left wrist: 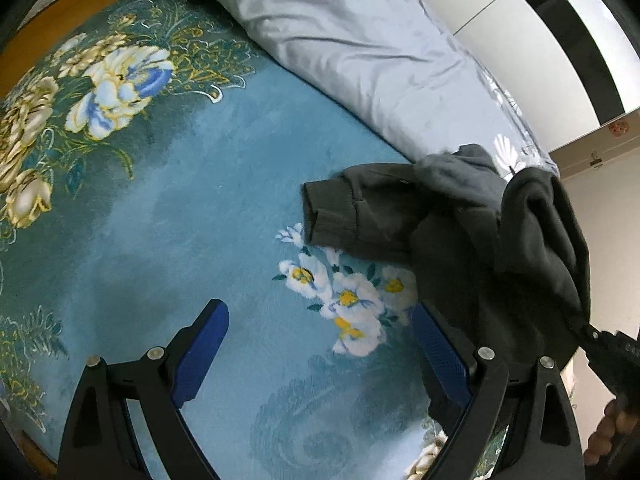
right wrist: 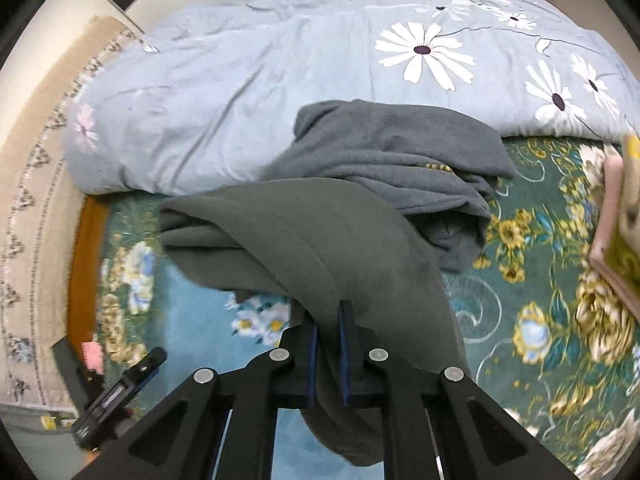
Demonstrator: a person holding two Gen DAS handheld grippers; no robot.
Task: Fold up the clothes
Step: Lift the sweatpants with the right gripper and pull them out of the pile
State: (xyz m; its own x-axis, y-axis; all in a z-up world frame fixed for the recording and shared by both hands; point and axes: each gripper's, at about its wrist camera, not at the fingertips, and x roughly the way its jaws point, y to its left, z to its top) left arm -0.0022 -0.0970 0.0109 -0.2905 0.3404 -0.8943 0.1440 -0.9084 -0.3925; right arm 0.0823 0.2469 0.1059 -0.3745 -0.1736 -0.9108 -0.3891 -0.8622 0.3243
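Observation:
A dark grey sweatshirt point(left wrist: 460, 232) lies bunched on the blue floral bed cover point(left wrist: 192, 200), a cuffed sleeve point(left wrist: 320, 212) pointing left. My left gripper point(left wrist: 320, 320) is open and empty, hovering over the cover just left of the garment. My right gripper point(right wrist: 328, 316) is shut on a fold of the sweatshirt point(right wrist: 312, 240) and lifts it off the bed; its grey fleece inside point(right wrist: 400, 152) rests behind. The right gripper also shows in the left wrist view point(left wrist: 600, 344), gripping the raised cloth.
A light blue daisy-print quilt point(right wrist: 280, 80) is piled along the far side of the bed point(left wrist: 360, 40). A wooden bed edge point(right wrist: 86, 264) runs at left. A pink and yellow object point(right wrist: 616, 232) sits at right. The left gripper point(right wrist: 120, 392) shows low left.

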